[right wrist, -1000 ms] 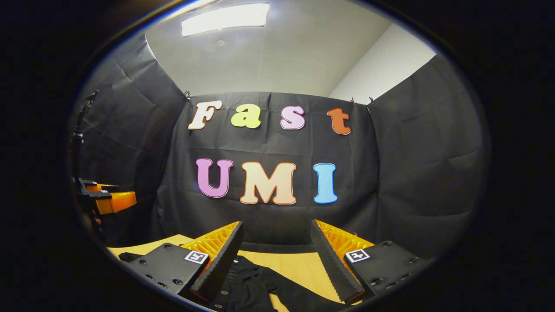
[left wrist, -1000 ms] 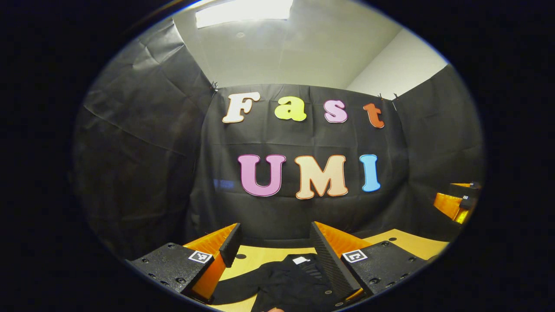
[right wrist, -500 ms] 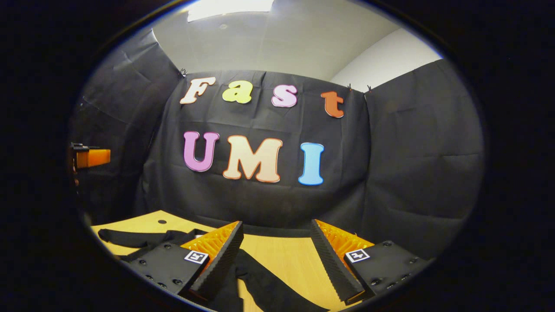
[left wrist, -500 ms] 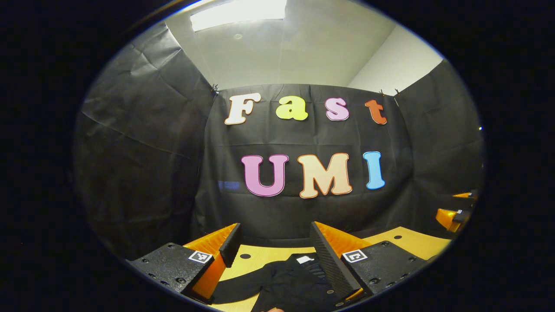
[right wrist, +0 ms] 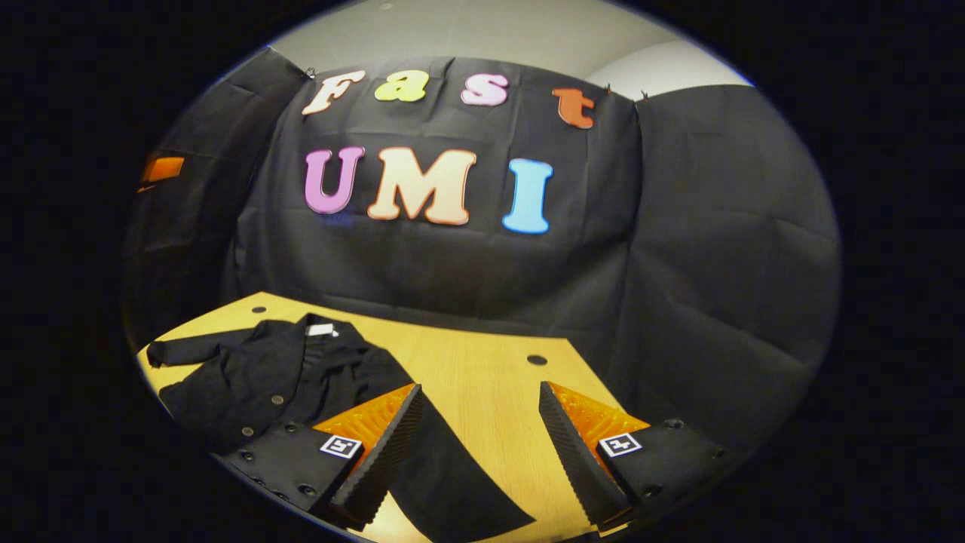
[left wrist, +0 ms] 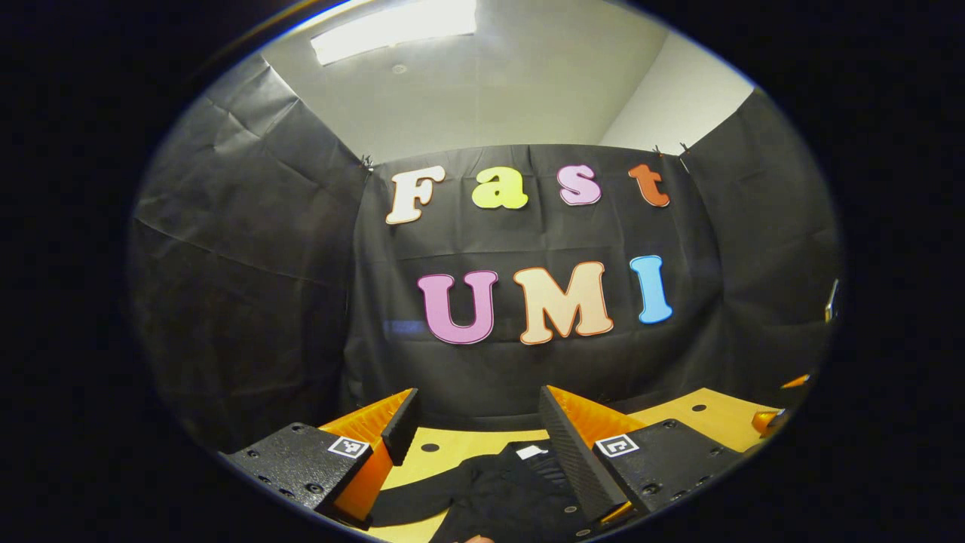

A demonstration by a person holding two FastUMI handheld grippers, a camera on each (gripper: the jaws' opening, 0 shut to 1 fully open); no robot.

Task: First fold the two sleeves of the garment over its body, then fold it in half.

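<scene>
A black buttoned garment (right wrist: 279, 377) lies flat on the wooden table (right wrist: 482, 377), collar with a white label (right wrist: 320, 329) toward the far wall. One sleeve (right wrist: 181, 351) stretches to the left. The other sleeve (right wrist: 452, 490) runs out under my right gripper (right wrist: 480, 388), which hangs open above it with nothing between the fingers. My left gripper (left wrist: 479, 400) is open too, held above the garment's collar area (left wrist: 513, 490), where the label (left wrist: 530, 452) shows. An orange part of the right gripper (left wrist: 776, 418) peeks in at the far right edge.
Black cloth walls close the booth behind and beside the table. Small round holes (right wrist: 537, 360) dot the tabletop. An orange piece of the left gripper (right wrist: 162, 167) shows high at the left. Bare wood lies to the right of the garment.
The right gripper view has tipped down toward the table, so the whole garment now shows. The left gripper has barely moved. Both stay open.
</scene>
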